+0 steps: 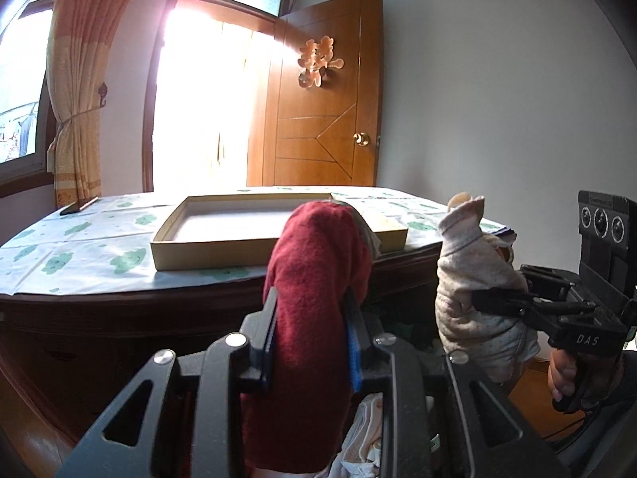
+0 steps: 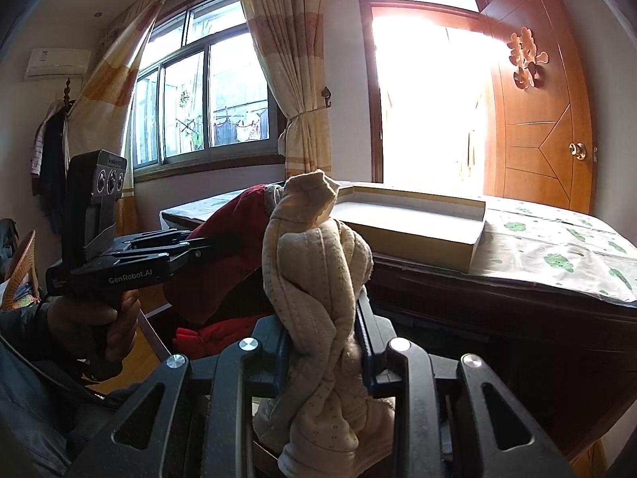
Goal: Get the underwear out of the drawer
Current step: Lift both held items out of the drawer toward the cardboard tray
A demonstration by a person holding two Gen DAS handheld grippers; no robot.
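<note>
The left gripper (image 1: 312,342) is clamping a dark red, fleecy piece of underwear (image 1: 314,279) between its fingers (image 1: 267,342), the cloth bulging upward out of the grip and hanging down below it. The right gripper (image 2: 326,342) is pinching a bunched cream-coloured piece of underwear with small dots and ribbed seams (image 2: 314,271), which is standing up in a twisted column above its fingers (image 2: 368,342) and trailing loosely beneath them. Both garments are being held up in the air in front of a dark wooden surface covered with a white cloth printed with green shapes (image 1: 79,247), and neither is touching it. In the left wrist view the right gripper (image 1: 483,304) is sitting just to the right, its black fingers closed around the cream garment (image 1: 466,279), with the person's hand (image 1: 561,370) wrapping the handle. In the right wrist view the left gripper (image 2: 207,249) is reaching in from the left, gripping the red garment (image 2: 223,247), a hand (image 2: 115,318) underneath on its handle. A shallow, open tan cardboard box lid (image 1: 223,257) is lying on the printed cloth behind the garments. More fabric, red and pale, is showing low down beneath the grippers, though the drawer itself is too hidden to make out. A brown wooden door with a brass knob (image 1: 330,119) is standing open beside a bright doorway.
</note>
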